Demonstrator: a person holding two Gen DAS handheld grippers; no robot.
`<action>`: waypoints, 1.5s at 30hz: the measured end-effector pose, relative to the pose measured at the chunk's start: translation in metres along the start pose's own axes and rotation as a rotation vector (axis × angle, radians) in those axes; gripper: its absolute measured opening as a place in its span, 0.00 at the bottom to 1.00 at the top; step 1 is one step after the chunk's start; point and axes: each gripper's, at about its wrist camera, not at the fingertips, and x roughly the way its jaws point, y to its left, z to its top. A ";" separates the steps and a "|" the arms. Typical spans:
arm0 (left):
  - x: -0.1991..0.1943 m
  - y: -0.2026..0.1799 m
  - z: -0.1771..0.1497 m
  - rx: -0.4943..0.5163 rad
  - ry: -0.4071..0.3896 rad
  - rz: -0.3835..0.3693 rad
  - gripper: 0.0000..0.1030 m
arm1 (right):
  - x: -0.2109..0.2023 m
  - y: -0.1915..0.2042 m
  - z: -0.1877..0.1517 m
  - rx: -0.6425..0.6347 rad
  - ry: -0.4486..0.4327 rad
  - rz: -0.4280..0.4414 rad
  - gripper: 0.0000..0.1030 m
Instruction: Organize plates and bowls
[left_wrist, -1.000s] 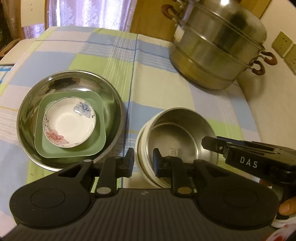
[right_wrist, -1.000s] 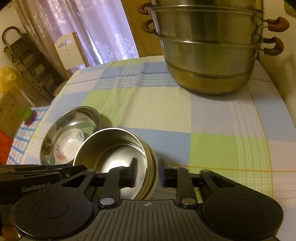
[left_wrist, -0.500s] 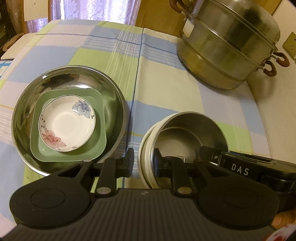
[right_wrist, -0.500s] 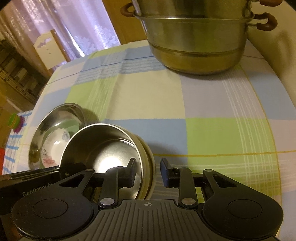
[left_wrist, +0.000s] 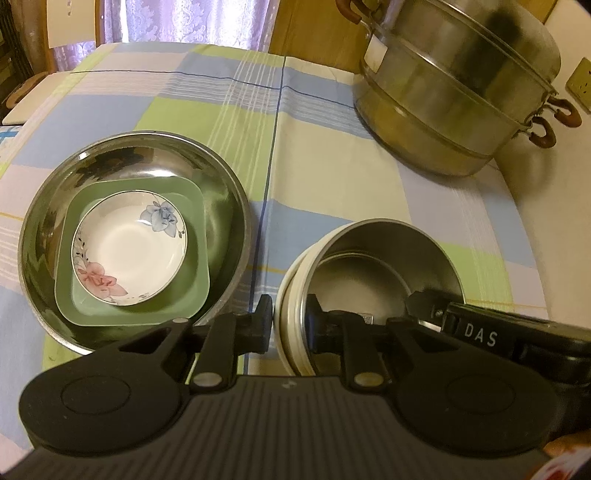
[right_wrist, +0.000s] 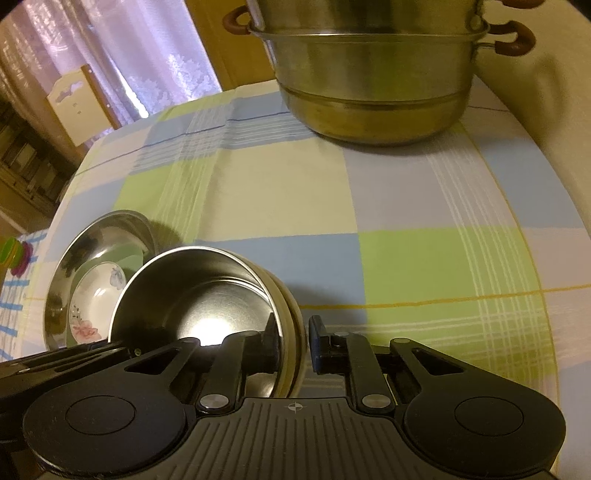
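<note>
A steel bowl with a cream outer shell (left_wrist: 369, 273) sits tilted on the checked cloth at the near right. My left gripper (left_wrist: 290, 321) is shut on its near-left rim, one finger inside and one outside. My right gripper (right_wrist: 293, 343) straddles the bowl's (right_wrist: 207, 291) right rim; its jaws are closing and the pads meet the wall. To the left a large steel bowl (left_wrist: 236, 192) holds a green square plate (left_wrist: 192, 291) with a white floral bowl (left_wrist: 129, 251) on top. That stack (right_wrist: 92, 236) also shows in the right wrist view.
A tall steel steamer pot (left_wrist: 454, 92) with brown handles stands at the far right of the table, also seen large in the right wrist view (right_wrist: 373, 85). Checked cloth (right_wrist: 424, 206) lies bare between it and the bowls. A cream wall borders the right.
My right gripper's fingers have drawn together onto the bowl's rim, and its view has rolled a little. The left gripper has kept its hold and place.
</note>
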 end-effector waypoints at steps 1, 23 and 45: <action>0.000 0.001 -0.001 -0.001 -0.004 -0.003 0.20 | 0.000 -0.001 -0.001 0.006 -0.006 0.002 0.15; -0.004 0.007 -0.006 0.052 -0.015 -0.099 0.20 | -0.007 0.001 -0.015 0.103 -0.081 -0.018 0.14; -0.068 0.070 0.033 -0.043 -0.137 -0.037 0.20 | -0.026 0.094 0.029 -0.043 -0.123 0.080 0.14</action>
